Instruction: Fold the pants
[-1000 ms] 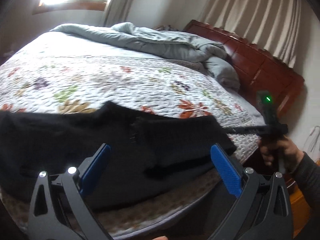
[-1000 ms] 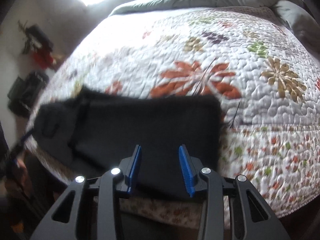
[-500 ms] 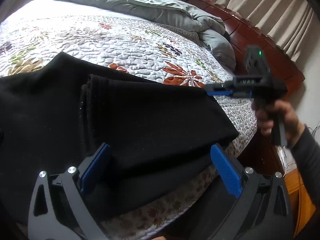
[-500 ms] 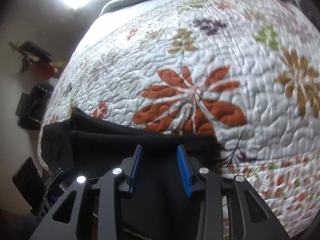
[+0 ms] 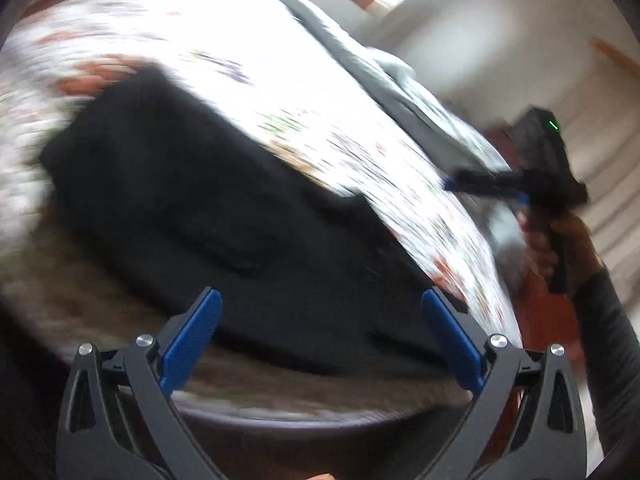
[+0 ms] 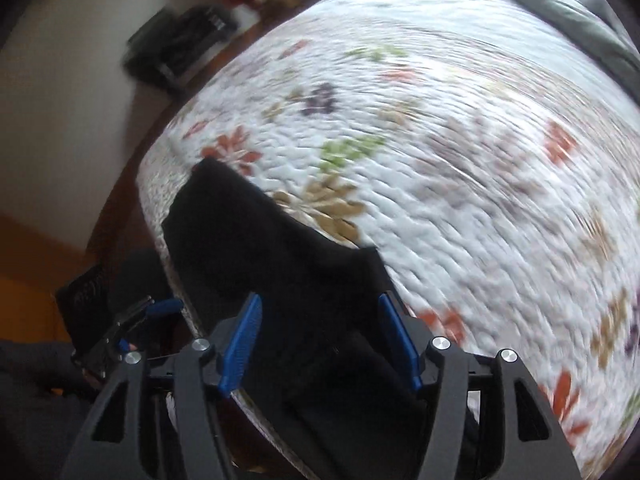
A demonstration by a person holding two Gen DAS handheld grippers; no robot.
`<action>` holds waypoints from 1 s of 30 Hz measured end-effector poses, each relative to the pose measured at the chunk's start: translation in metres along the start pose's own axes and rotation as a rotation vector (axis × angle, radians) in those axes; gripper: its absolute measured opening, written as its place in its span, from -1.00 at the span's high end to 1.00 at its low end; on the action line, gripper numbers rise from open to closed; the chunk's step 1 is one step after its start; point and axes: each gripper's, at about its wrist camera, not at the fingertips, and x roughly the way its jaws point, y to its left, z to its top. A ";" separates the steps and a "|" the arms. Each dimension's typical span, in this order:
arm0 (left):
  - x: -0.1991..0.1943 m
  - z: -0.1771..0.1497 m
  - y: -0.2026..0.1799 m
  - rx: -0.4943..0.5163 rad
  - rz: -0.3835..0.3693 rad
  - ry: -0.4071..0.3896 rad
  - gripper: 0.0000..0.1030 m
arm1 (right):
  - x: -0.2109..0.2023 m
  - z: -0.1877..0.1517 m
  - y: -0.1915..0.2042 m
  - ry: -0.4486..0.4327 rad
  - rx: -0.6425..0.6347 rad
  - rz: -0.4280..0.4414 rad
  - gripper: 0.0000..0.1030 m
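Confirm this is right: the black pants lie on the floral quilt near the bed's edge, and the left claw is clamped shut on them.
Wrong about the grip. The black pants do lie on the floral quilt near the bed's edge, but the left claw is open, clamping nothing, as the left wrist view shows.

Floral quilted bed point(image 6: 460, 168), pale walls point(image 5: 472, 52), bright window glare.

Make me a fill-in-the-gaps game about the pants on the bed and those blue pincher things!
1. The folded pants are the colour ____.
2. The pants lie on a white quilt printed with ____.
3. The pads of the left gripper are the colour ____.
4. Between the opening jaws of the right gripper, the pads press on ____.

Missing words: black; flowers; blue; nothing
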 end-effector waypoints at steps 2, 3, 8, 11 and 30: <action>-0.019 0.011 0.033 -0.109 0.088 -0.061 -0.93 | 0.021 0.033 0.026 0.052 -0.067 0.023 -0.28; -0.024 0.016 0.044 -0.152 0.107 -0.077 -0.93 | 0.034 0.050 0.040 0.078 -0.108 0.034 -0.30; -0.041 0.038 0.099 -0.351 0.137 -0.101 -0.93 | 0.092 0.111 0.095 0.211 -0.236 0.109 -0.46; -0.042 0.044 0.116 -0.410 0.096 -0.103 -0.93 | 0.130 0.136 0.119 0.278 -0.288 0.138 -0.49; -0.012 0.061 0.121 -0.406 0.075 -0.008 -0.93 | 0.265 0.179 0.151 0.578 -0.372 0.276 -0.57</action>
